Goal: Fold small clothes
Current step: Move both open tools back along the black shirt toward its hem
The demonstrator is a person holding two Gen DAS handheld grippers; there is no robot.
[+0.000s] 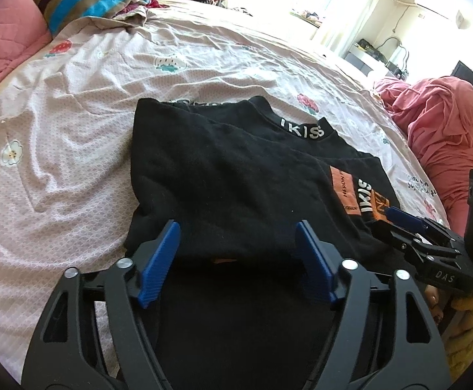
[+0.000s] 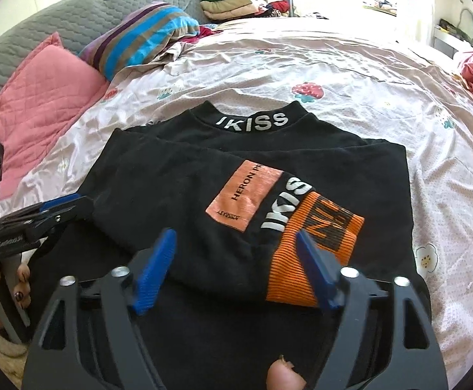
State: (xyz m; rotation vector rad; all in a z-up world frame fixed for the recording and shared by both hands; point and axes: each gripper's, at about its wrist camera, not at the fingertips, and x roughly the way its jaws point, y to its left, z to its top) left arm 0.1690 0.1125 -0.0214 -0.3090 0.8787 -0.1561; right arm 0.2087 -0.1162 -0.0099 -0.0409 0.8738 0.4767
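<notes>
A black sweater (image 1: 236,175) with a white "IKISS" collar (image 2: 252,122) lies folded on the bed sheet (image 1: 74,123). One sleeve lies across its front, showing a peach patch (image 2: 243,195) and an orange striped cuff (image 2: 304,260). My left gripper (image 1: 236,230) is open over the near left edge of the fold, with its blue pads apart and not pressing the cloth. My right gripper (image 2: 236,237) is open too, straddling the cuff end of the sleeve. Each gripper also shows in the other's view: the right gripper (image 1: 399,219) and the left gripper (image 2: 62,208).
A pink quilted pillow (image 2: 44,97) and a striped cushion (image 2: 145,35) lie at the far left. Stacked folded clothes (image 2: 233,3) sit at the far end of the bed. A heap of pink fabric (image 1: 444,123) lies to the right. A hand (image 2: 19,289) holds the left tool.
</notes>
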